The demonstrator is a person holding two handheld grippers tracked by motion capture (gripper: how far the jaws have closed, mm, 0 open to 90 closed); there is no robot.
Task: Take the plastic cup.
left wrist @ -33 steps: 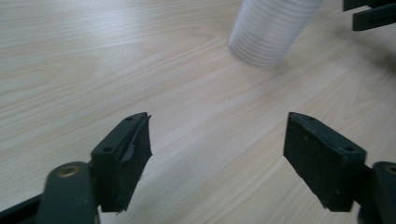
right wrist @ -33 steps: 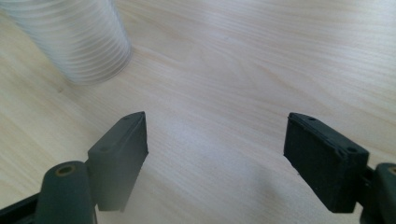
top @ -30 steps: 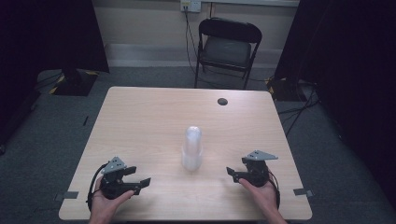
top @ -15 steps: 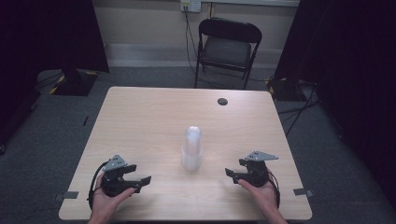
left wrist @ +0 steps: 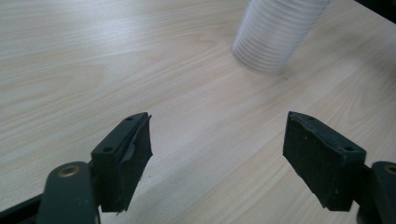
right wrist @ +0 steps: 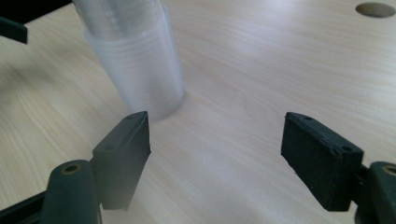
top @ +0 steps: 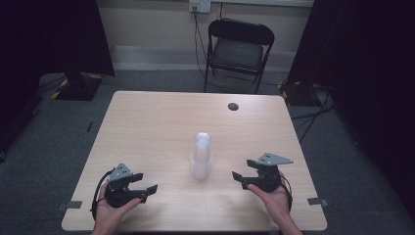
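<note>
table [top: 147, 122]: pale wood | chair [top: 237, 51]: behind | fingers, both grippers: apart, empty

Each hand carries a black gripper. The left gripper [top: 149, 189] has a small grey three-cornered plate on top and a black cable looping off its left side. The right gripper [top: 237, 176] wears a larger grey plate with small dark holes and a black cable at its right. Both have two blocky black jaws with flat matte pads, small screw holes and a brass-coloured pivot bush. The forearms are bare of sleeves.
</note>
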